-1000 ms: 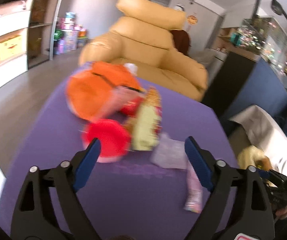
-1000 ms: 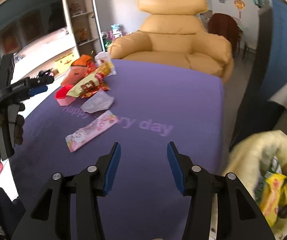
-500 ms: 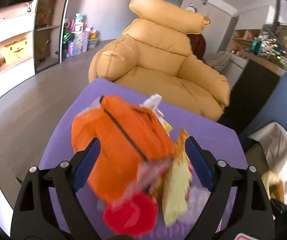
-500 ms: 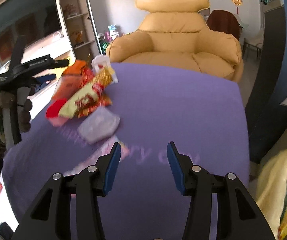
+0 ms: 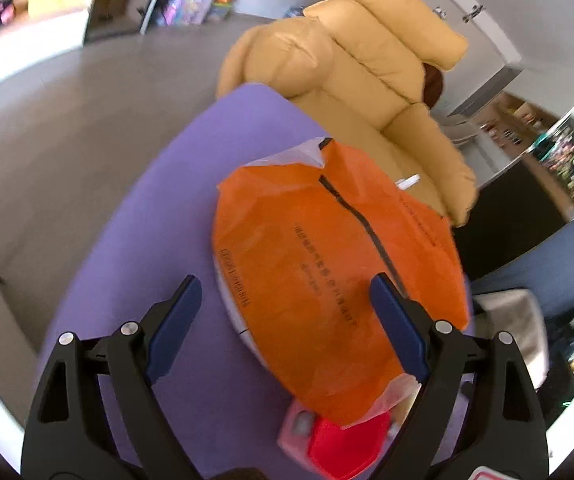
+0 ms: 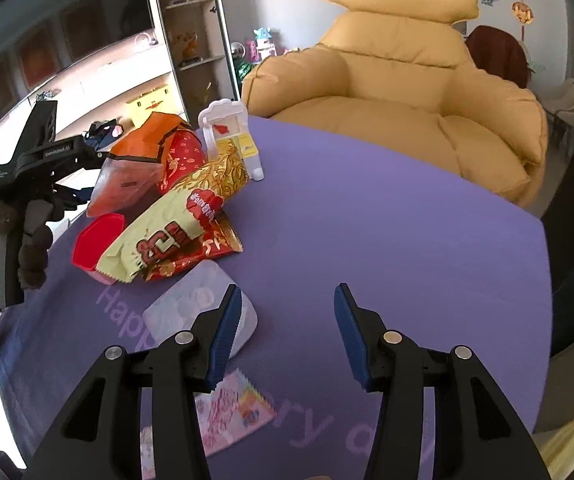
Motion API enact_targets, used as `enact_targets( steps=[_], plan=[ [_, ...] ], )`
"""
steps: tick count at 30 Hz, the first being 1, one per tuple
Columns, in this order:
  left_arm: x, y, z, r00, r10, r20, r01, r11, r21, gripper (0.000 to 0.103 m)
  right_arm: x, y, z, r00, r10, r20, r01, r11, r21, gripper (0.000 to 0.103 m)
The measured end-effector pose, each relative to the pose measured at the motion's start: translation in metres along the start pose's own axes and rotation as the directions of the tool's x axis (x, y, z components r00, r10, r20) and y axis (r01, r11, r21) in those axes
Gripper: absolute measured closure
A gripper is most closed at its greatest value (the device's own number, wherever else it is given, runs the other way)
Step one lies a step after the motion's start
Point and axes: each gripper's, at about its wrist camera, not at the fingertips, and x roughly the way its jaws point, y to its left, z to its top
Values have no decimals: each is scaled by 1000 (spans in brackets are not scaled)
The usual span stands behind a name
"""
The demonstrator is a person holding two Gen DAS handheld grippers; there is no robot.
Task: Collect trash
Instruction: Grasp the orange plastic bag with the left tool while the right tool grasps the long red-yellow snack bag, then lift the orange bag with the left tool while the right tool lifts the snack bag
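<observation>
An orange bag [image 5: 339, 276] is lying on the purple tabletop [image 6: 387, 232], at the back of a heap with a yellow snack packet [image 6: 175, 228] and a red cup [image 6: 97, 242]. The left gripper [image 5: 283, 324] is hovering over the orange bag, jaws spread wide. The right gripper [image 6: 287, 332], jaws also wide and holding nothing, is hanging in front of the heap, just beside a pale pouch [image 6: 191, 312] and a pink wrapper [image 6: 235, 412].

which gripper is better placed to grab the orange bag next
Left. The left gripper is open with the orange bag lying between its fingers. The right gripper is open too, but over bare purple table, away from the pile.
</observation>
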Motion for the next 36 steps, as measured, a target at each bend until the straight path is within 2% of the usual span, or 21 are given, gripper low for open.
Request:
enact_targets(
  steps=[3,5,8,9,10,11,12,13,16,21,22,23,25,28,30,32,34,36],
  plan=[
    [9,-3,6,1000,-29,4,29,999,-27,24,4,2,2,1000,11,-2,-11,1000,9,57],
    [16,-1,10,1000,-25,-2,25,998,-58,26,6,5,3,1000,24,-3,-24,1000,14,57],
    [14,-1,14,1000,-29,-2,29,996,-79,39,7,13,9,998,55,4,-55,998,27,57],
    [11,-1,13,999,-40,-2,40,996,-82,48,7,17,12,997,74,14,-74,997,33,57],
    [8,-1,11,999,-42,-4,41,996,-84,66,7,22,16,996,88,23,-89,995,35,57],
    [6,0,10,999,-46,-11,45,995,-88,73,8,26,19,995,100,29,-101,994,37,57],
    [5,0,8,997,-70,-25,67,993,-96,84,10,32,23,993,116,32,-117,992,41,57],
    [4,0,5,995,-91,-38,87,991,-99,91,12,35,27,991,133,33,-135,990,49,57],
    [-4,-6,-2,994,-107,-39,104,993,-64,98,24,48,39,982,185,35,-188,978,94,57],
    [-27,-9,-6,994,-105,2,105,994,-15,98,58,55,54,987,160,1,-158,972,174,57],
    [-28,-9,-5,995,-102,5,102,995,-8,95,63,54,56,987,159,0,-156,970,188,57],
    [-30,-8,-5,995,-96,13,96,995,-4,91,68,52,57,988,155,-2,-152,968,199,57],
    [-31,-3,-5,995,-90,32,91,996,-20,61,75,46,59,987,161,-9,-155,961,228,57],
    [-32,11,-3,995,-78,59,82,994,-71,59,77,37,53,975,223,-21,-211,945,251,57],
    [-35,20,-5,995,-68,78,76,991,-110,57,73,36,48,974,224,-40,-211,955,210,72],
    [-33,28,-8,994,-71,82,83,986,-144,52,67,33,45,976,215,-44,-204,962,181,78],
    [-25,34,-10,994,-97,55,105,978,-182,51,59,28,42,977,207,-50,-196,967,165,84],
    [-14,36,-12,991,-129,27,132,968,-214,50,51,24,38,986,161,-47,-153,979,134,88]
  ],
)
